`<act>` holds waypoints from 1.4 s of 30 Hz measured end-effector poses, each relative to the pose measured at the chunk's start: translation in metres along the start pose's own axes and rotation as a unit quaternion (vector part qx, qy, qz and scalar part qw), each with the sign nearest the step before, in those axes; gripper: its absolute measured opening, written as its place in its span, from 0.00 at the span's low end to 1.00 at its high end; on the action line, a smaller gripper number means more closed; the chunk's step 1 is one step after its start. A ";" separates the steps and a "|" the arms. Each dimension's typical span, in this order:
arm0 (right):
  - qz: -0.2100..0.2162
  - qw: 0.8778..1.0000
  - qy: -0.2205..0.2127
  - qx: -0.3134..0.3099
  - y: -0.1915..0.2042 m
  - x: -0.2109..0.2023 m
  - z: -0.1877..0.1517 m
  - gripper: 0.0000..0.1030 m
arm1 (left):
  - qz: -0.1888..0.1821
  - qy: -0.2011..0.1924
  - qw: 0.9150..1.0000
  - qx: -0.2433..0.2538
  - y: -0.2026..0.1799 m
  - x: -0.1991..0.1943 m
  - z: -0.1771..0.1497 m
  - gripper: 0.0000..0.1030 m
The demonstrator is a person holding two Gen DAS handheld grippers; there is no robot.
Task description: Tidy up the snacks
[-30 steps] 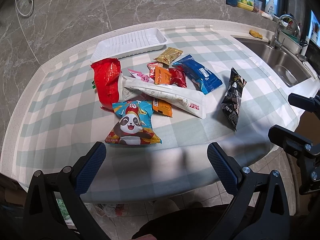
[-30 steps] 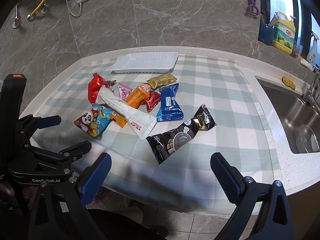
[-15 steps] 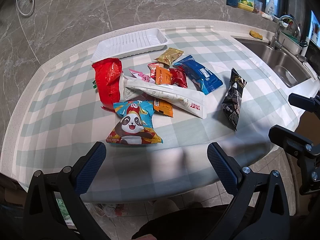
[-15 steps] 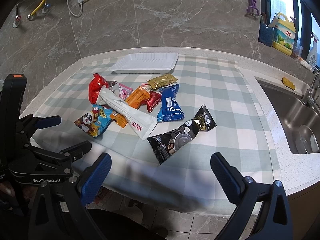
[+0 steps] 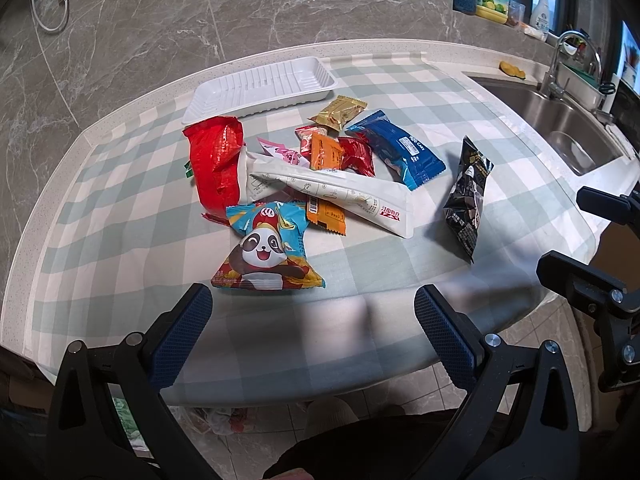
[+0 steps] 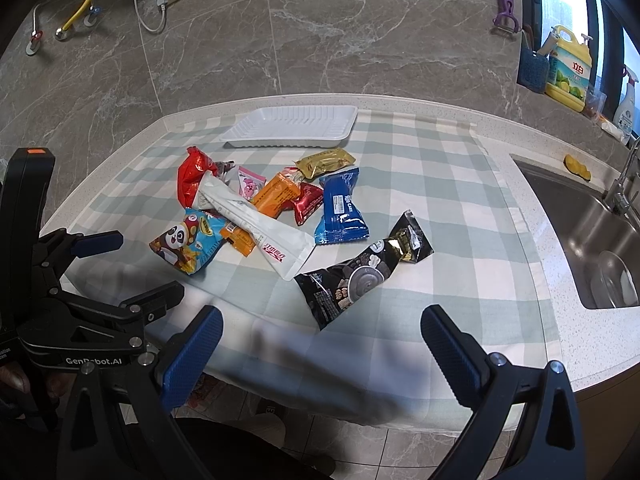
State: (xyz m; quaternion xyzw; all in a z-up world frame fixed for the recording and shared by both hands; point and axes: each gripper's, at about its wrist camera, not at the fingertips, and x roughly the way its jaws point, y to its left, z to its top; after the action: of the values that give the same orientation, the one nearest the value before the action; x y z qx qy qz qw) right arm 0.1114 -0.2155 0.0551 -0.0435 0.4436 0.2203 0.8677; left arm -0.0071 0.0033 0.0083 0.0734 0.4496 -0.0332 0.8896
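Observation:
Several snack packets lie heaped on a checked cloth: a panda bag (image 5: 266,250) (image 6: 188,242) nearest, a long white pouch (image 5: 332,196) (image 6: 256,224), a red bag (image 5: 216,160), a blue packet (image 5: 396,152) (image 6: 340,208), and a black packet (image 5: 468,196) (image 6: 360,276) lying apart on the right. Behind them sits an empty white tray (image 5: 260,86) (image 6: 292,126). My left gripper (image 5: 312,320) hangs open over the table's near edge, just short of the panda bag. Short of the black packet, my right gripper (image 6: 320,340) is open too. Neither holds anything.
A steel sink (image 5: 560,120) (image 6: 592,240) with a tap lies to the right. Bottles (image 6: 568,64) stand along the back by the window. A marble wall with sockets and cables (image 6: 152,12) rises behind the counter. Tiled floor (image 5: 328,404) shows below the table's front edge.
Both views have shifted only slightly; the packets sit a touch lower in the left wrist view. No packet has moved and both grippers remain open.

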 end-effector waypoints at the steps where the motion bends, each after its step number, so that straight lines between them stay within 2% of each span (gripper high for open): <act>1: 0.000 1.000 0.000 0.000 0.001 0.000 0.000 0.98 | -0.001 0.000 1.000 0.000 0.000 0.000 0.000 1.00; 42: -0.002 1.000 0.001 -0.002 0.002 -0.001 0.005 0.98 | 0.000 0.004 1.000 -0.002 0.000 0.002 0.002 1.00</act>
State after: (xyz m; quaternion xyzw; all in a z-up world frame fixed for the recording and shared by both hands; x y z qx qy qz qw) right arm 0.1135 -0.2126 0.0589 -0.0458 0.4437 0.2192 0.8678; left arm -0.0038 0.0033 0.0078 0.0719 0.4529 -0.0325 0.8881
